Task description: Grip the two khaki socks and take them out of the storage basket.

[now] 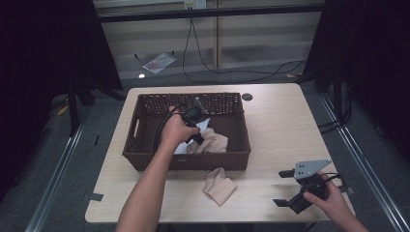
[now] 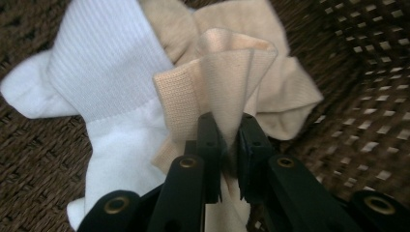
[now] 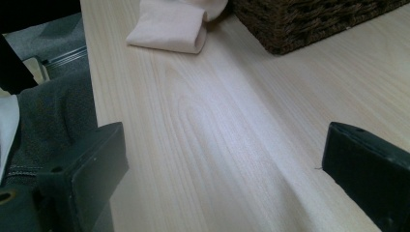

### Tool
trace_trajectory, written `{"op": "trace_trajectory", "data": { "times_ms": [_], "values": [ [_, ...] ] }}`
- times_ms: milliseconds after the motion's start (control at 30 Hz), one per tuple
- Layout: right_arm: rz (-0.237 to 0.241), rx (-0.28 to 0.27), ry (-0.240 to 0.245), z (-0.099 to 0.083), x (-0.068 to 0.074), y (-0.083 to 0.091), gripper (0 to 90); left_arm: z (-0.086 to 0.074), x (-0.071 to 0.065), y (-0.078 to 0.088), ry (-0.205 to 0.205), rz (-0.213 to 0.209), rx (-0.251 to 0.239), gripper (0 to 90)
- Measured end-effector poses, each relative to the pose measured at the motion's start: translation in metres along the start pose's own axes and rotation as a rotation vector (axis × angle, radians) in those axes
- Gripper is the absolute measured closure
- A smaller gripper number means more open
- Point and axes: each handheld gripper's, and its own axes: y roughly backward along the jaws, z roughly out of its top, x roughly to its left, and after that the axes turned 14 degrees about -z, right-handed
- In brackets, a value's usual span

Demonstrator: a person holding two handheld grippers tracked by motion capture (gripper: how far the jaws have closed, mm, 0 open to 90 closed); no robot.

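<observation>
Item: sock sorting at a wicker basket point(image 1: 145, 159), which stood toward the far left part of the worktop point(image 1: 280, 130).

Left tongs point(image 1: 200, 137): inside the basket, near its front right part, jaws closed on a bunched fold of the beige sock point(image 2: 227, 82). The fabric rose in a pleat between the jaws; the rest of that sock lay on the basket floor.

White sock point(image 2: 106, 92): lay on the basket floor, touching the beige one and partly under it.

Second beige sock point(image 1: 218, 186): lay flat on the worktop just in front of the basket's front wall, near the front edge, out of any grip.

Right tongs point(image 1: 286, 188): held low over the worktop's front right corner, jaws wide apart with nothing between them, well apart from the basket.

Progress, as judged: one beige sock appeared already out; its likely partner was gripped but not yet lifted clear. The white sock remained. Whether other socks lay beneath could not be told, the hand and basket wall hiding part of the floor.
</observation>
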Motion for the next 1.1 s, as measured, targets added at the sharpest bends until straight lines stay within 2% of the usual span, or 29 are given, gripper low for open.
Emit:
{"op": "trace_trajectory", "data": {
  "times_ms": [133,200,333,467,500,567,633,733,767,1100],
  "values": [
    [0.0,0.001,0.003,0.0,0.0,-0.001,2.2,-0.001,-0.008,0.013,-0.019,-0.001,-0.001,82.1],
    [0.0,0.001,0.005,0.0,0.0,-0.001,2.2,-0.001,-0.011,0.018,-0.021,-0.025,-0.006,82.0],
    [0.0,0.001,0.005,0.0,0.0,0.0,2.2,-0.002,-0.019,0.03,-0.035,-0.029,-0.031,81.9],
    [0.001,0.001,0.003,0.0,0.0,-0.001,2.2,-0.002,-0.025,0.037,-0.05,-0.03,-0.026,81.9],
    [0.002,0.001,0.006,0.0,0.0,-0.001,2.2,-0.003,-0.028,0.04,-0.049,-0.048,-0.035,81.9],
    [0.001,0.001,0.006,0.0,0.0,-0.001,2.2,-0.004,-0.03,0.042,-0.053,-0.052,-0.043,81.9],
    [0.003,0.003,0.001,0.0,0.001,-0.001,2.2,-0.005,-0.033,0.046,-0.074,-0.041,-0.029,81.9],
    [0.004,0.004,0.001,0.0,0.001,-0.001,2.2,-0.007,-0.037,0.048,-0.071,-0.048,-0.041,81.9],
    [0.0,0.0,0.002,0.0,0.0,-0.001,2.2,-0.008,-0.039,0.05,-0.082,-0.053,-0.045,81.9],
    [0.003,0.005,0.005,0.0,0.001,-0.002,2.2,-0.013,-0.05,0.06,-0.108,-0.08,-0.031,82.0]
  ]
}}
